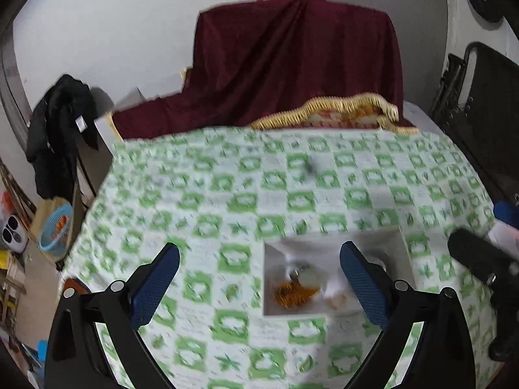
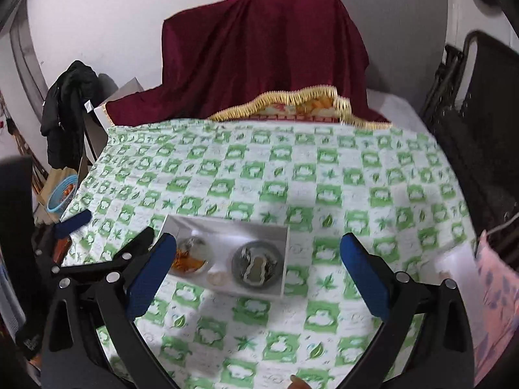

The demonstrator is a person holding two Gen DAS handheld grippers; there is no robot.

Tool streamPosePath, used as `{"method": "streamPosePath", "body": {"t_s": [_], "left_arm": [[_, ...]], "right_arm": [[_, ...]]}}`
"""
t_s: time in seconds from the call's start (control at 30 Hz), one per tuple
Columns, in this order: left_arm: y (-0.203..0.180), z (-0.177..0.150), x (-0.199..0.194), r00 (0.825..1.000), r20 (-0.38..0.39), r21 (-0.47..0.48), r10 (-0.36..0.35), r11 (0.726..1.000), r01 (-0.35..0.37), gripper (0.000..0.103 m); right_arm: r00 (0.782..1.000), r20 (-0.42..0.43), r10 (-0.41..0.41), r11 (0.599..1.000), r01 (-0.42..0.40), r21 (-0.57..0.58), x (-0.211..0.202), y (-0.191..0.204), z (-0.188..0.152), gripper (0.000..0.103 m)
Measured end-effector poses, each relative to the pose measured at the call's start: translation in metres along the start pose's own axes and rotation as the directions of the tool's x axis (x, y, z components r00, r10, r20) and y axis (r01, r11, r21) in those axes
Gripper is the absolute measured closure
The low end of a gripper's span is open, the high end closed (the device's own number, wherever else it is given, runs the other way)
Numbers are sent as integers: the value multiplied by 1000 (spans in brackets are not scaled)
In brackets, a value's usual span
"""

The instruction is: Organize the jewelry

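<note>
A shallow white box [image 1: 324,246] [image 2: 233,230] lies on the green-checked tablecloth [image 1: 259,188] [image 2: 292,175]. In it are an orange tasselled piece [image 1: 292,293] [image 2: 188,262], a pale round piece [image 1: 308,275] [image 2: 194,246], a small pale bead [image 1: 337,300] [image 2: 217,277] and a dark round dish holding a gourd-shaped pendant [image 2: 258,267]. My left gripper [image 1: 259,282] hovers open over the box's left half, and its fingers [image 2: 107,256] show at the box's left end. My right gripper [image 2: 258,275] is open above the box's near right side; part of it [image 1: 480,259] shows at the right edge.
A maroon cloth [image 1: 292,64] [image 2: 259,55] drapes a tall object behind the table, with a gold-fringed cloth [image 1: 340,113] before it. A black jacket [image 1: 61,129] and a blue basket [image 1: 55,230] stand left of the table. A black folded frame [image 2: 480,113] and pink patterned material [image 2: 496,298] are on the right.
</note>
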State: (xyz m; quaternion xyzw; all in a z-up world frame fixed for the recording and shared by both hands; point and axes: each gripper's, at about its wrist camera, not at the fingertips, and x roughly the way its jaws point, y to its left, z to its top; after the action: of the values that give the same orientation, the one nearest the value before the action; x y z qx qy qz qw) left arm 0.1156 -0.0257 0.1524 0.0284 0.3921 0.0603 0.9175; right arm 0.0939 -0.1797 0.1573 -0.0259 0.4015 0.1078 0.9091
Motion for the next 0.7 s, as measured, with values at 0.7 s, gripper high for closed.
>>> {"method": "streamPosePath", "body": {"t_s": [0.7], "left_arm": [[1,-16,12,999,-24,21,-31,999,31,3]], "right_arm": [[998,-42,54,998,-53,25,17,-12,-8,5]]}}
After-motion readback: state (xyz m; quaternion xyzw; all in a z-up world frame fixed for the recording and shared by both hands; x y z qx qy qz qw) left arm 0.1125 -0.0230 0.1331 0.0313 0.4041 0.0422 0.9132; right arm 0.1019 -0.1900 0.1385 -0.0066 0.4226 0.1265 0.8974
